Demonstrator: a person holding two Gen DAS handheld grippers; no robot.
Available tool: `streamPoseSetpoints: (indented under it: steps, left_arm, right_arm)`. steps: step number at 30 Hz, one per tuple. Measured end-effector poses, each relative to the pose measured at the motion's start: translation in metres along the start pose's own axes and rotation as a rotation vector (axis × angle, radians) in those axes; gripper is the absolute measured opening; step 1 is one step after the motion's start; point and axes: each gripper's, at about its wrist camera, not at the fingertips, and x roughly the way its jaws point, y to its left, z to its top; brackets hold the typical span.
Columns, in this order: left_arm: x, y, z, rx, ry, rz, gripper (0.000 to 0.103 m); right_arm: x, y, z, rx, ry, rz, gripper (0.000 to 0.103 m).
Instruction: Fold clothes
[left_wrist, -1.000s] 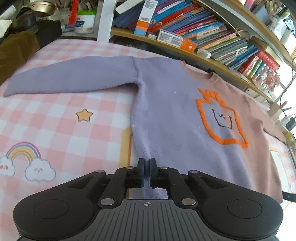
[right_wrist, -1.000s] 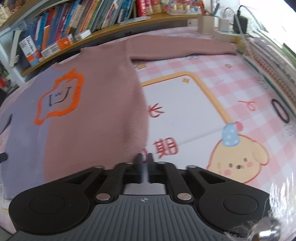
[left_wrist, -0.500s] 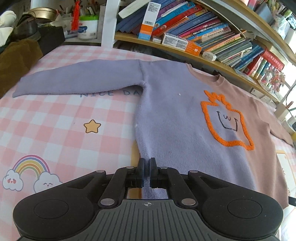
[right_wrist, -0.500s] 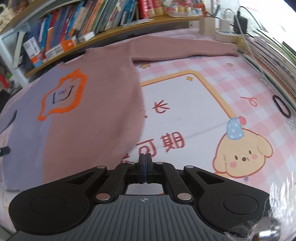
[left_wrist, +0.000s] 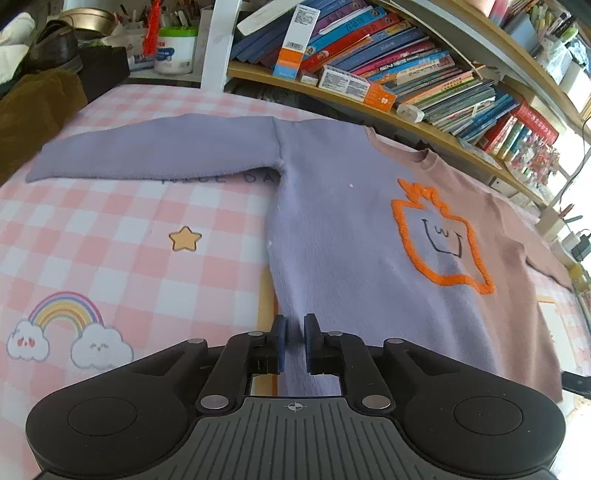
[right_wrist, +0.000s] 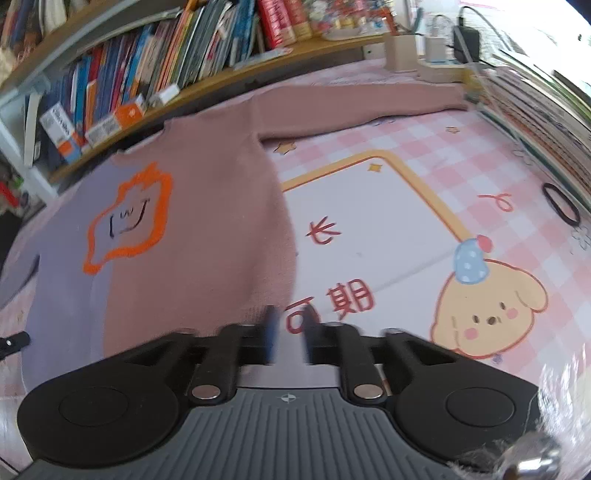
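Overhead, the wooden bookshelf (left_wrist: 436, 110) is crammed with leaning books, with small cartons (left_wrist: 343, 83) lying on its lower board. At the far left stand a white tub (left_wrist: 174, 51) with a green lid and a holder of pens (left_wrist: 173, 16); what the tub holds cannot be told. Below the shelf, the sweater (left_wrist: 351, 236) lies flat and face up on the table (left_wrist: 110, 258), which wears a pink-checked mat printed with a star (left_wrist: 184, 239), a rainbow with clouds (left_wrist: 66, 328) and, on the other side, a cartoon puppy (right_wrist: 487, 310). Half lilac and half dusty pink, the sweater has both sleeves spread straight out and an orange-outlined face on its chest. The left gripper (left_wrist: 294, 334) sits at the lilac hem corner, its fingers slightly parted with the fabric running between them. The right gripper (right_wrist: 288, 332) is blurred, its fingers apart over the mat just beside the pink hem corner. A black hair tie (right_wrist: 560, 208) lies near the mat's right edge.
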Motion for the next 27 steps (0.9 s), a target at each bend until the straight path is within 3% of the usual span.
streamPoseSetpoints:
  steps: [4,6,7,8,9,15,25,27]
  left_arm:
    - [-0.002,-0.003,-0.008,0.009,0.004,0.002,0.016]
    - [-0.003,-0.005,-0.012,0.015,0.006,0.003,0.015]
    - [-0.002,-0.007,-0.012,0.025,0.006,0.004,0.013]
    - [-0.002,-0.008,-0.012,0.032,0.005,0.007,0.012]
    - [-0.001,-0.009,-0.011,0.033,0.003,0.013,0.006]
    - [-0.003,-0.006,-0.008,0.012,0.001,0.007,0.005]
    - [-0.020,-0.010,-0.004,0.012,-0.044,-0.033,0.010]
    - [-0.020,-0.014,-0.008,0.035,-0.035,-0.026,0.014]
  right_arm:
    - [0.009,0.011,-0.002,-0.068,0.008,-0.032,0.031]
    - [0.012,0.016,-0.002,-0.119,0.017,-0.028,0.021]
    - [0.013,0.019,-0.003,-0.144,0.021,-0.025,0.007]
    - [0.014,0.022,-0.003,-0.169,0.026,-0.023,0.001]
    - [0.014,0.024,-0.002,-0.181,0.026,-0.017,0.001]
    - [-0.032,0.017,0.012,-0.100,-0.159,0.052,0.001]
    - [-0.023,-0.013,0.009,0.041,-0.086,0.011,0.002]
    - [-0.019,-0.012,0.007,0.040,-0.067,0.015,0.008]
